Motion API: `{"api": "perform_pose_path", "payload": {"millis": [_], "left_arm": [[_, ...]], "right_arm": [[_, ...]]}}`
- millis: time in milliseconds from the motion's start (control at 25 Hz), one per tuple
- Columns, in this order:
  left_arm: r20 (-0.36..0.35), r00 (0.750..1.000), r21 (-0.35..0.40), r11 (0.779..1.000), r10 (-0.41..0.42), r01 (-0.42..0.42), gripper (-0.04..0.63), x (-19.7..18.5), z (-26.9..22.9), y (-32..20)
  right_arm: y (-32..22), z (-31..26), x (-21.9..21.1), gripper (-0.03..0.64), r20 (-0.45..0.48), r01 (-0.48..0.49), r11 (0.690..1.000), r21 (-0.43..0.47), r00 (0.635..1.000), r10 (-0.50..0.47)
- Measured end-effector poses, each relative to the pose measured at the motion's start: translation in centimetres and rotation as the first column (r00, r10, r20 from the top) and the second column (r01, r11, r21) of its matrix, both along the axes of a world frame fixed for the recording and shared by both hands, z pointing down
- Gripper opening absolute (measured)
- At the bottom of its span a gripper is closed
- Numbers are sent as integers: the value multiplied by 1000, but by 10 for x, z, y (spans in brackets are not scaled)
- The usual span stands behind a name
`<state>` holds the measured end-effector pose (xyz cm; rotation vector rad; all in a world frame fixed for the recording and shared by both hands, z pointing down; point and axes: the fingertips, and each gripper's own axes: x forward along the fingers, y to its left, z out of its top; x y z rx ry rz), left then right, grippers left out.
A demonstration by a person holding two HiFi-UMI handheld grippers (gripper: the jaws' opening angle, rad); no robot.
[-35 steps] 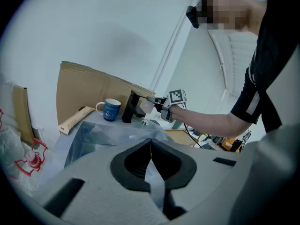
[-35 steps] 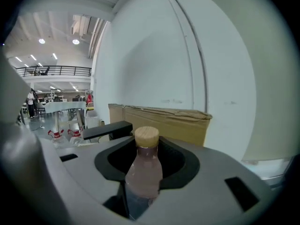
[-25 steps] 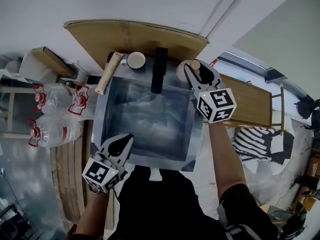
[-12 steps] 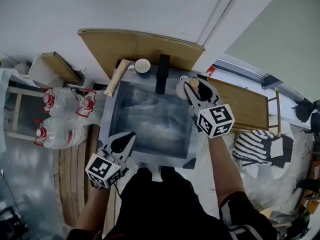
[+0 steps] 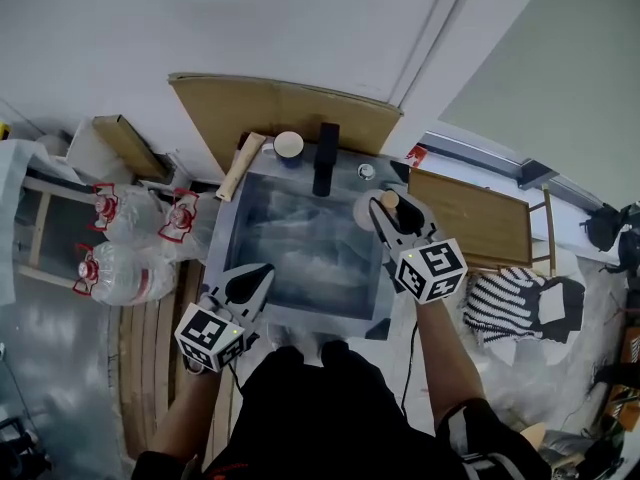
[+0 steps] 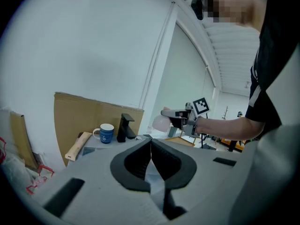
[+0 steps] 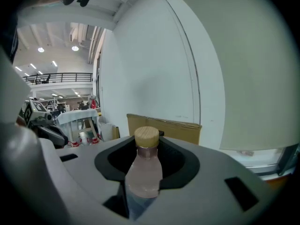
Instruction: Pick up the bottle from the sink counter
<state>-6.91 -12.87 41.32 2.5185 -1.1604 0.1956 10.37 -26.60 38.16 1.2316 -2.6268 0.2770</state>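
Two claws: R claw [image 5: 383,208] clamps frosted pink bottle [image 7: 144,171] w/ round wooden cap [image 7: 146,135]; L claw [image 6: 151,143] closed.

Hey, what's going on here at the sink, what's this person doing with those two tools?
A person stands at a sink with a tool in each hand. The right tool is clamped on a pale pink bottle with a wooden cap, holding it upright and apparently clear of the counter at the sink's right side. The left tool is shut and empty, hovering by the sink's front left corner. A mug and a black faucet sit at the back.
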Motion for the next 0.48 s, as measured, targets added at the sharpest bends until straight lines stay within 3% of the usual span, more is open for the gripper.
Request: {"api": "perform_pose_path", "payload": {"millis": [480], "left_arm": [[6, 1000, 13, 1000, -3, 3, 20, -5, -9, 4]], "right_arm": [[35, -3, 3, 143, 14, -2, 1000, -25, 1000, 2]]}}
